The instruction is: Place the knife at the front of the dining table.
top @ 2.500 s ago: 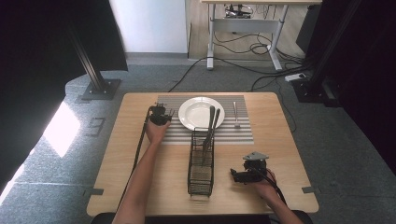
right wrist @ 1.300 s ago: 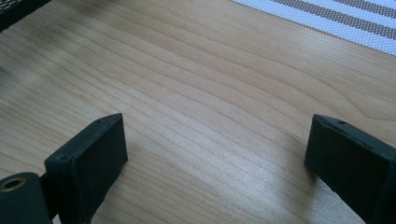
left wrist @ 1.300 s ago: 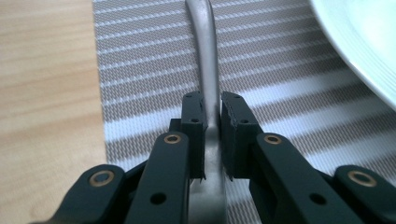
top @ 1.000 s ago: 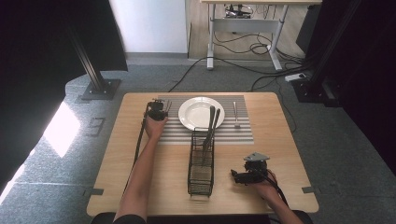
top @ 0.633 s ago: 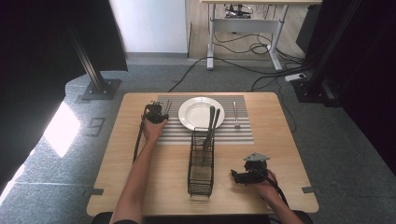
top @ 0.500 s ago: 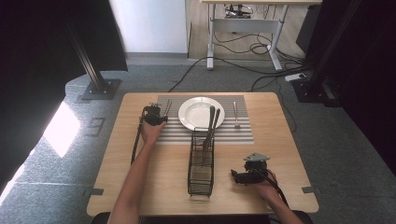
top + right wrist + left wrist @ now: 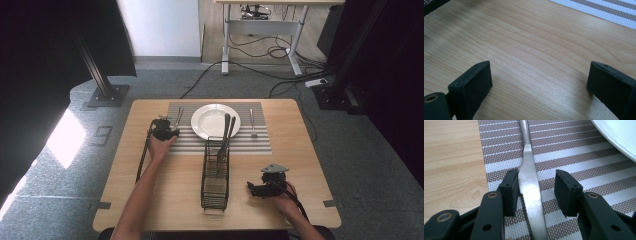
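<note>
one knife (image 7: 530, 187) lay between the left gripper (image 7: 537, 186)'s just-parted jaws, its long axis running straight away from them; right gripper (image 7: 540, 82) gaped over bare table (image 7: 529, 45).

A smooth, brushed metal knife (image 7: 530, 187) is laid on a coarse woven striped placemat (image 7: 574, 152). A glossy white plate (image 7: 621, 137) and matt wooden table (image 7: 529, 50) are seen.

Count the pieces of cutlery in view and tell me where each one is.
4: a knife left of the plate, a fork right of it, and two utensils standing in the wire caddy. More may hide inside it.
</note>
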`<action>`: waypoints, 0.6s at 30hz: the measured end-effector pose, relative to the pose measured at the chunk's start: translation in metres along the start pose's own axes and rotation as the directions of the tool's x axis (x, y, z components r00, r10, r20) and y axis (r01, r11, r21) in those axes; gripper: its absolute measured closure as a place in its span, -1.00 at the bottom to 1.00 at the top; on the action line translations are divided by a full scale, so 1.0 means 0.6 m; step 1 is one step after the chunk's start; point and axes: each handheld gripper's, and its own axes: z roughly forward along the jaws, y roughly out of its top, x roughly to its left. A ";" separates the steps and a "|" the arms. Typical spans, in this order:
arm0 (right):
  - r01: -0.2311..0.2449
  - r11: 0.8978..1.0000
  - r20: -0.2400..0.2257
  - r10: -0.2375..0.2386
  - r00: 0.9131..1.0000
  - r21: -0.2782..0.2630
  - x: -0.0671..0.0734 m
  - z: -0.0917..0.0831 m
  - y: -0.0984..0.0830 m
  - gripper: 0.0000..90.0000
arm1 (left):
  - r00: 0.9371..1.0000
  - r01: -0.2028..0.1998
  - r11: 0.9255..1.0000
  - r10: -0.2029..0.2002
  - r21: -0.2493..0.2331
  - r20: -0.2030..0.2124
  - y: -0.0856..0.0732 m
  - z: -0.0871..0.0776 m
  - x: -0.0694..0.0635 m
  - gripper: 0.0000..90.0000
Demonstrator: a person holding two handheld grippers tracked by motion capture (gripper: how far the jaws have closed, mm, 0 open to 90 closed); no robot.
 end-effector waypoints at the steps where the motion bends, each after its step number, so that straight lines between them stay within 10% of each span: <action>1: 0.000 1.000 0.000 0.000 1.000 0.000 0.000 0.000 0.000 -0.87 | 1.000 -0.001 1.000 0.001 -0.002 0.002 -0.001 0.000 0.000 0.24; 18: 0.001 1.000 -0.001 -0.001 1.000 0.002 0.000 0.000 0.000 -0.87 | 0.999 -0.035 0.999 0.035 0.003 -0.001 -0.003 0.000 -0.016 0.22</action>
